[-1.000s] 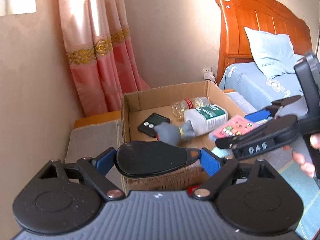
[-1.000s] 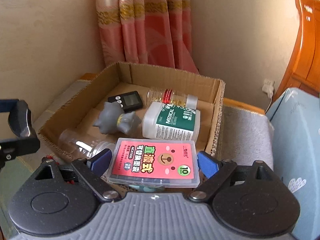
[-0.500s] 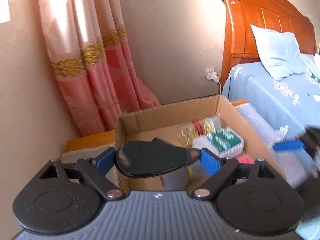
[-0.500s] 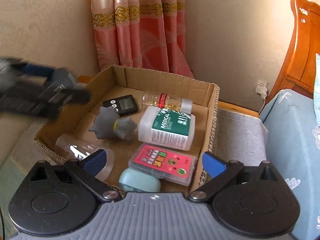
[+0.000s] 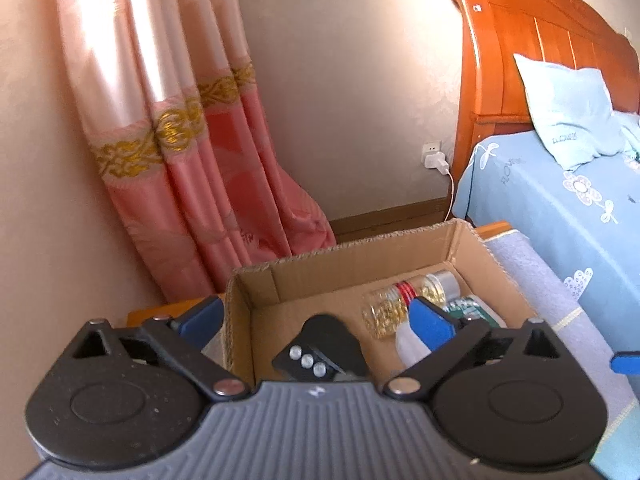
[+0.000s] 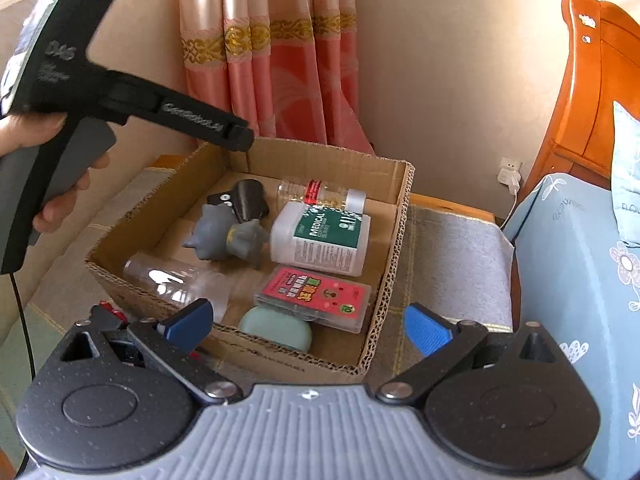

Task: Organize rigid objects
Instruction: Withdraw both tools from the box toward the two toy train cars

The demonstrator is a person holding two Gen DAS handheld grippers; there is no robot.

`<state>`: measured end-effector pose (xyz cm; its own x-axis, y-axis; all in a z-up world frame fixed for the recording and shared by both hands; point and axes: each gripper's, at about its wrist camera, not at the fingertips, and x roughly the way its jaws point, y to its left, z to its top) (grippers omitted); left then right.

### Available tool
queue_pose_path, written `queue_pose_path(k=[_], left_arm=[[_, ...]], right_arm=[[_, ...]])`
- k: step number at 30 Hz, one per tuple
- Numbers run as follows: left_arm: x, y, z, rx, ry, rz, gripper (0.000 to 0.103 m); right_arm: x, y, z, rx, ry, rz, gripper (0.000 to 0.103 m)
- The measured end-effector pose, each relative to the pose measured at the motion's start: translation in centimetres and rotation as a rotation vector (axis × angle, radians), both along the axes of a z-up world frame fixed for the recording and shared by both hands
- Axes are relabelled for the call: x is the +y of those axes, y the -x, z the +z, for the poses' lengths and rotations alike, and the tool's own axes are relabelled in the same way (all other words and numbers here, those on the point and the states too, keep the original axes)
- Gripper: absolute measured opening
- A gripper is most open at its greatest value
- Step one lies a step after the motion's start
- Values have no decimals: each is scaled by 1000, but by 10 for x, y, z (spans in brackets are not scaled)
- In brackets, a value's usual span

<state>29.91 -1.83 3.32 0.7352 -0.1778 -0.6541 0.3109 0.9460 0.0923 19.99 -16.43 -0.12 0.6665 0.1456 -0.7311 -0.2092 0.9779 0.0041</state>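
From the left wrist, the left gripper (image 5: 316,316) hangs wide and empty over the near rim of the cardboard box (image 5: 352,264). Just ahead, inside the box, a black oval piece (image 5: 332,342) lies on a small black timer (image 5: 302,360), so I judge this a release step; next comes finding another loose item. From the right wrist, the right gripper (image 6: 308,322) is also spread wide and empty just short of the box, with the mint-green case (image 6: 278,328) and the red card case (image 6: 316,296) directly ahead inside, and the medical bottle (image 6: 320,240) and grey toy (image 6: 228,236) beyond.
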Motion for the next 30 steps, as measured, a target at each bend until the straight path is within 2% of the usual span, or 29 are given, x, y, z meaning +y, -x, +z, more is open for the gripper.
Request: queue_pose_path(k=[3,7,16,21,27,30], left_arm=[[14,24,3,-2,11,-2,101],[33,62,-2,-16,-30,35,102],[88,136,-31,-43,-37,202,102],[113,152,-47,-9,-3,273,102],[125,156,-60,17,4,276,102],[126,156,-64,23,5,265,102]], right_arm=[[5,9,2,-6,-2,8,103],[13,22,-5,19,-27,25,103],[47,27,-41,123,-66,29,103],[67,19,-60,159,-93,2,103],[77,9,-75,178,-144,-109,103],[84,9,-81,186,-152,-126,103]])
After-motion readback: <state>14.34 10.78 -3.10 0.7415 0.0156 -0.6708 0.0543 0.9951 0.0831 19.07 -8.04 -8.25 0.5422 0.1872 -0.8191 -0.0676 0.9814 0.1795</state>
